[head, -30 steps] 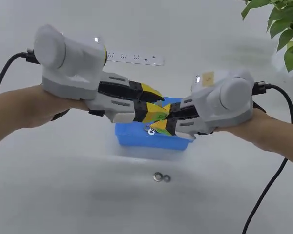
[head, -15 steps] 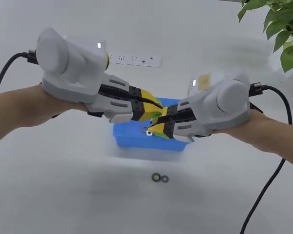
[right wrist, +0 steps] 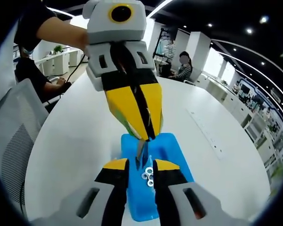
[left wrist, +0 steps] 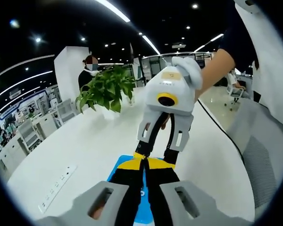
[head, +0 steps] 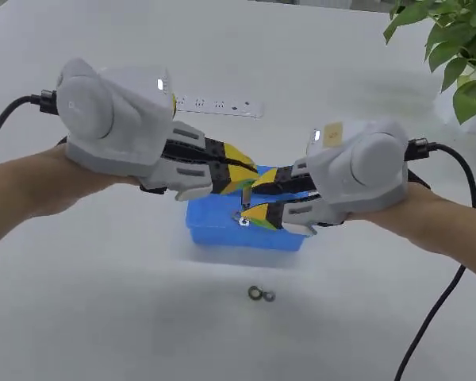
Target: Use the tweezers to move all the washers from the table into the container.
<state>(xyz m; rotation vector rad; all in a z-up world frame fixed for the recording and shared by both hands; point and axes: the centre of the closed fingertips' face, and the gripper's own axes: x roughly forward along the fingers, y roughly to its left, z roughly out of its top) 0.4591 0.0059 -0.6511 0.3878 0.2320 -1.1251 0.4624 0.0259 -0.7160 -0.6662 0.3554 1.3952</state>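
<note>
Your white surface [head: 103, 317] carries the blue container [head: 214, 228]. Your left gripper [head: 252, 178] is clamped on the tweezers [right wrist: 140, 156], their long axis steep, tips pointing down into the container. Your right gripper [head: 251, 200] has its jaws apart, straddling them. 2 washers [head: 261, 294] lie on the surface near the container, more inside it.

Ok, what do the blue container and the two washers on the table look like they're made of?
Blue container: probably moulded plastic, going by its even saturated colour and soft, dull sheen. Two washers: likely metal, grey-silver with small bright glints, though they are too small to be sure.
</note>
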